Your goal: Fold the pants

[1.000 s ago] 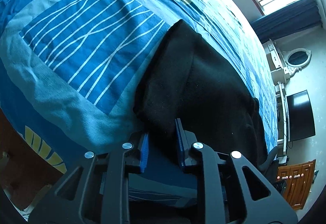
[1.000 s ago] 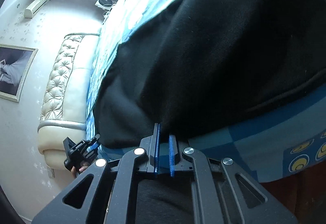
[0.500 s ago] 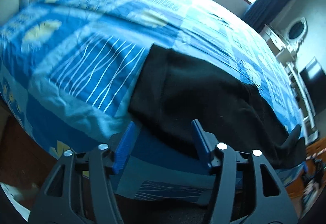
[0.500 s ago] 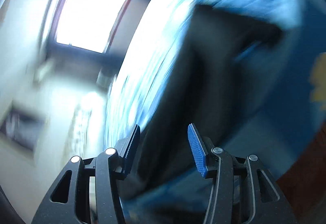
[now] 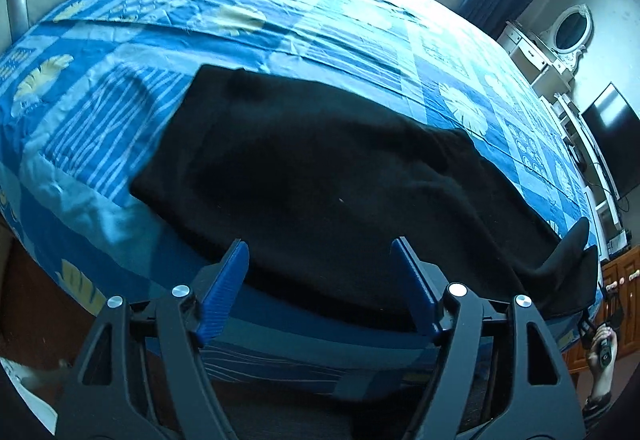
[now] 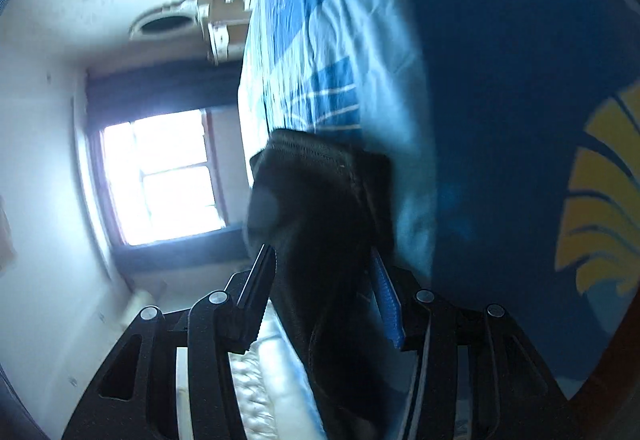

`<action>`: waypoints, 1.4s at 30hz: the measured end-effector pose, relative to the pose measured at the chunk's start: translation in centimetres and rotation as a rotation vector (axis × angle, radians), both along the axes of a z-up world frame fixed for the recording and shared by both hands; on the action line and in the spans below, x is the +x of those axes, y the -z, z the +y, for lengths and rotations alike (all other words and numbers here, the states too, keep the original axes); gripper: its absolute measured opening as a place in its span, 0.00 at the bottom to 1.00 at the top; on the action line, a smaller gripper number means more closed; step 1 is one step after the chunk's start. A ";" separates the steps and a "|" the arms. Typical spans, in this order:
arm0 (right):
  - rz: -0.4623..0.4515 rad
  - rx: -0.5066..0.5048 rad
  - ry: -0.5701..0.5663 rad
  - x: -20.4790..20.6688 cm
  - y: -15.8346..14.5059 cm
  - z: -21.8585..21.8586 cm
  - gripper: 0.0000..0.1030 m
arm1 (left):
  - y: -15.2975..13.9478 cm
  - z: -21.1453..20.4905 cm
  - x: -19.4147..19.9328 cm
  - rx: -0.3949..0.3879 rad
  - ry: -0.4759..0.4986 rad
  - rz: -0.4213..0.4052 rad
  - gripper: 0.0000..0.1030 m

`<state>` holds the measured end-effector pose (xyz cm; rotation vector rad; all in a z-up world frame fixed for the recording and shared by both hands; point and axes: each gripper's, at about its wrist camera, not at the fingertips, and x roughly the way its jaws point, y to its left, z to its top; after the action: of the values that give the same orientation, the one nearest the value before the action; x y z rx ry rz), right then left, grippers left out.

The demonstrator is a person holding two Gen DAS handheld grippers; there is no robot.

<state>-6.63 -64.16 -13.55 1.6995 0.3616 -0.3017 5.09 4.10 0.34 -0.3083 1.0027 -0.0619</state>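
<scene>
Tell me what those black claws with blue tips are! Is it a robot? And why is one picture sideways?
It is not a robot. A person holds a tool in each hand: a hand-held gripper with two fingers and a small camera looking along them. One picture comes from the left hand-held gripper, the other from the right hand-held gripper, which is rolled over, so its room looks tipped. Black pants lie spread on a bed with a blue patterned cover. Both pairs of jaws have just been opening. The left one is open and holds nothing. One end of the pants sits between the right one's fingers, but the blur hides whether they squeeze it.
</scene>
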 end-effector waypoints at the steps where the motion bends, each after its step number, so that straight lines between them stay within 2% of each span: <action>1: 0.039 -0.051 -0.006 -0.1 -0.6 0.2 0.47 | 0.1 -0.2 0.0 -0.001 -0.004 0.001 0.71; 4: 0.133 -0.179 -0.002 -0.5 -1.9 -0.1 0.47 | 0.6 -0.5 0.1 0.006 -0.014 0.007 0.71; 10: 0.129 -0.162 0.032 0.8 -0.9 -2.3 0.47 | 1.6 -0.8 0.4 -0.017 -0.040 0.042 0.71; 12: 0.145 -0.204 0.005 2.0 -1.4 -3.0 0.32 | 1.7 -1.0 0.4 -0.014 -0.037 0.046 0.71; 13: 0.141 -0.214 -0.018 2.4 -1.4 -3.3 0.11 | 1.7 -1.2 0.4 -0.010 -0.035 0.047 0.71; 14: 0.138 -0.219 -0.038 2.9 -1.6 -3.9 0.07 | 1.8 -1.3 0.4 -0.004 -0.031 0.048 0.71; 16: 0.143 -0.253 -0.035 2.9 -2.4 -4.6 0.07 | 1.7 -1.4 0.4 0.002 -0.029 0.049 0.71; 20: 0.189 -0.401 -0.018 1.6 -5.0 -6.2 0.07 | 1.6 -1.4 0.4 0.005 -0.033 0.046 0.71; 22: 0.261 -0.446 -0.052 1.5 -4.6 -6.7 0.07 | 1.9 -1.4 0.5 0.005 -0.036 0.049 0.71; 24: 0.307 -0.452 -0.075 1.5 -3.2 -6.9 0.07 | 2.2 -1.5 0.6 0.008 -0.038 0.056 0.72; 25: 0.296 -0.439 -0.070 1.2 -2.6 -7.0 0.06 | 2.3 -1.6 0.7 0.010 -0.039 0.058 0.72; 30: 0.305 -0.444 -0.048 -0.4 -3.3 -6.1 0.07 | 2.3 -1.9 0.8 0.015 -0.029 0.051 0.73; 33: 0.353 -0.448 -0.030 -1.1 -4.0 -5.5 0.13 | 2.3 -1.9 0.9 0.017 -0.019 0.046 0.74; 36: 0.393 -0.552 0.071 -1.3 -6.8 -5.6 0.23 | 2.5 -1.9 1.0 0.018 -0.015 0.044 0.75; 38: 0.323 -0.584 0.076 -0.1 -8.5 -5.9 0.27 | 2.4 -2.0 1.0 0.019 -0.012 0.041 0.76; 39: 0.276 -0.564 0.037 1.3 -8.6 -6.2 0.29 | 2.4 -2.0 1.1 0.018 -0.009 0.038 0.76; 42: 0.143 -0.431 -0.117 6.6 -7.3 -6.6 0.31 | 2.3 -2.0 1.3 0.006 -0.008 0.030 0.77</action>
<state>0.02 -70.72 -6.21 1.2332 0.4638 -0.3854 6.41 2.06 -1.98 -0.3085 1.0309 -0.0471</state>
